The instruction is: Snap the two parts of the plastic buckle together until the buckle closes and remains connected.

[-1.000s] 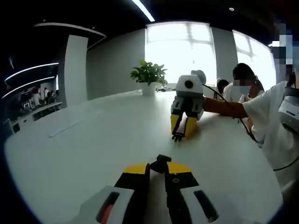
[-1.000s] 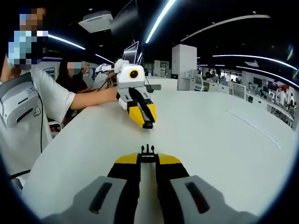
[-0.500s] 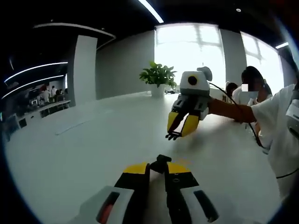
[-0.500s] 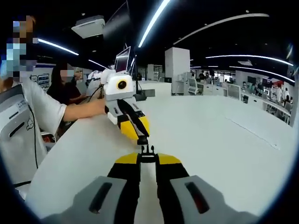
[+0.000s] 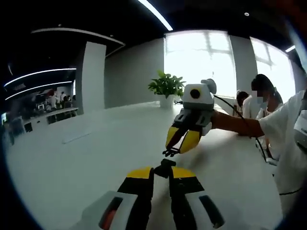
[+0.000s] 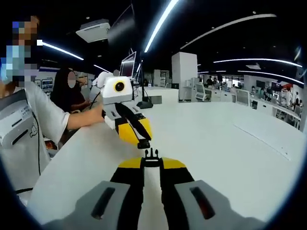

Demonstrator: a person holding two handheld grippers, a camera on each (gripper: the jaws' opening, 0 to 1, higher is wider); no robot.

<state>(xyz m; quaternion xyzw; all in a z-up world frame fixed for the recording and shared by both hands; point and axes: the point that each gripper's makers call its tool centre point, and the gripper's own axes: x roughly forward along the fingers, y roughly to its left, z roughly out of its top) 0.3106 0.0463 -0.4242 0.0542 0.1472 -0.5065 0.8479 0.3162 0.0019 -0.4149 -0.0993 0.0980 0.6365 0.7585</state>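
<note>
My left gripper (image 5: 162, 174) is shut on a black buckle part, the socket half (image 5: 165, 167), whose end sticks out past the yellow jaw tips. Facing it, my right gripper (image 5: 178, 144) comes in from the right and holds the pronged half (image 5: 169, 152), a small gap away from the socket half. In the right gripper view, my right gripper (image 6: 151, 164) is shut on the pronged half (image 6: 151, 155). There the left gripper (image 6: 139, 138) points down at it with the socket half (image 6: 143, 144) close above the prongs. Both halves hang above the white table (image 5: 96, 158).
A potted plant (image 5: 167, 86) stands at the table's far edge by the bright window. People sit along the table edge (image 5: 261, 100), and a sleeve (image 6: 29, 129) fills the left of the right gripper view. A monitor (image 6: 127, 64) stands behind.
Both grippers have risen off the table and drawn together. The gap between the two buckle halves has shrunk from wide to very small.
</note>
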